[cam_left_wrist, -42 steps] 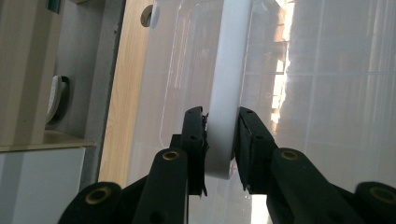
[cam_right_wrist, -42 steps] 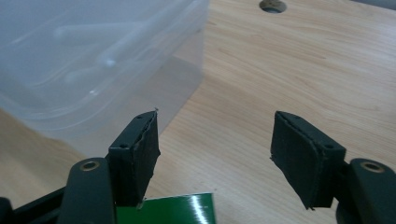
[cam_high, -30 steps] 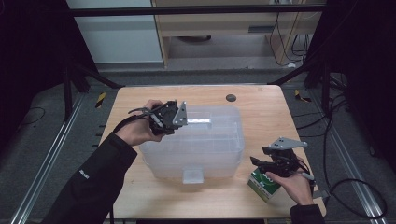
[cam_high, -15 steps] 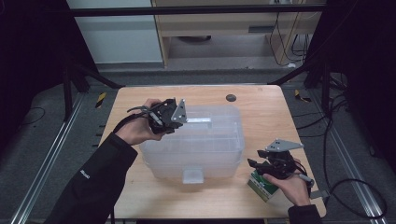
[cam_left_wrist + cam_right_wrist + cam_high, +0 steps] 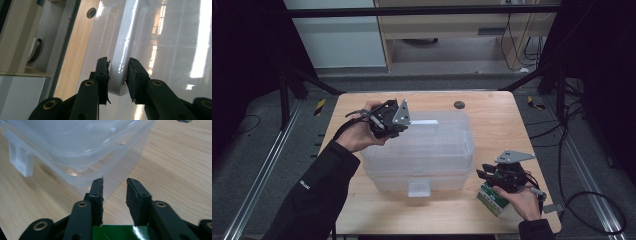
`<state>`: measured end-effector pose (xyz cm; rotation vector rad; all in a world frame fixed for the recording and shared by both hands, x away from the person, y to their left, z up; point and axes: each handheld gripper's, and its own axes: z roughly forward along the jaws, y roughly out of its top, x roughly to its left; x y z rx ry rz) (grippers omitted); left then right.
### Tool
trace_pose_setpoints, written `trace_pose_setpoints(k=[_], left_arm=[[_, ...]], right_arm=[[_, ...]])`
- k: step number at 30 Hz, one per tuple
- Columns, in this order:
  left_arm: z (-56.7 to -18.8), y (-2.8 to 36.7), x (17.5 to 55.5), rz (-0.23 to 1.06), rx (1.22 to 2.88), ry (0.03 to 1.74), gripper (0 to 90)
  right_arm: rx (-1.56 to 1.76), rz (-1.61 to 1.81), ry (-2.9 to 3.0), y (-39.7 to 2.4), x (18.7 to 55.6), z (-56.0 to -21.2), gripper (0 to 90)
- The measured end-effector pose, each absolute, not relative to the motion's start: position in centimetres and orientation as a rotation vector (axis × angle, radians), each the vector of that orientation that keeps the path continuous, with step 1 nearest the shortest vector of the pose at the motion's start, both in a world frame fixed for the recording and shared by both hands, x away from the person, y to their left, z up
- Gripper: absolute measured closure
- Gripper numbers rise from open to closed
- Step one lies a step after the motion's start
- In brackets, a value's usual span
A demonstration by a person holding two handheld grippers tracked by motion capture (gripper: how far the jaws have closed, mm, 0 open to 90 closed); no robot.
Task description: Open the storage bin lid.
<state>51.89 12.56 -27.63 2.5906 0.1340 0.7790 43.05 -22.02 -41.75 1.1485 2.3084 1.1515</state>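
A wooden table [image 5: 492, 120] carries everything, and a big clear plastic box [image 5: 422, 150] with its lid on takes up its middle, between the two tongs. A latch tab [image 5: 419, 189] sticks out of the box's near wall, to the left of the right tongs as the high view shows them. A small dark round spot [image 5: 458, 104] sits in the tabletop beyond the box, well apart from both tongs.

The left tongs [image 5: 399, 122] lie over the far left part of the lid, held from the left by a hand [image 5: 362, 132]. In the left gripper view its jaws stand either side of the white handle bar [image 5: 122, 60] on the lid; the gap is narrow, they have just been opening a little, and whether the pads press on the bar I cannot tell.

The right tongs [image 5: 492, 177] rest low at the box's near right corner, pointing at it. A green and white packet [image 5: 493, 199] lies under the right tongs, on the table. In the right gripper view the jaws have just been closing, yet a gap remains with bare table in it, and the packet's green edge [image 5: 117, 232] shows at their base.
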Motion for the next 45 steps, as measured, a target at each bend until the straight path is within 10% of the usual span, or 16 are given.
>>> trace_pose_setpoints(k=[9,45], left_arm=[[-27.3,12.6,52.5,0.812,2.568,0.162,70.8],[-26.8,12.7,54.0,0.886,2.485,0.258,57.3]], right_arm=[[1.152,1.221,2.295,-22.2,43.0,-41.8,89.8],[1.124,1.458,2.186,-20.3,43.7,-40.1,89.9]])
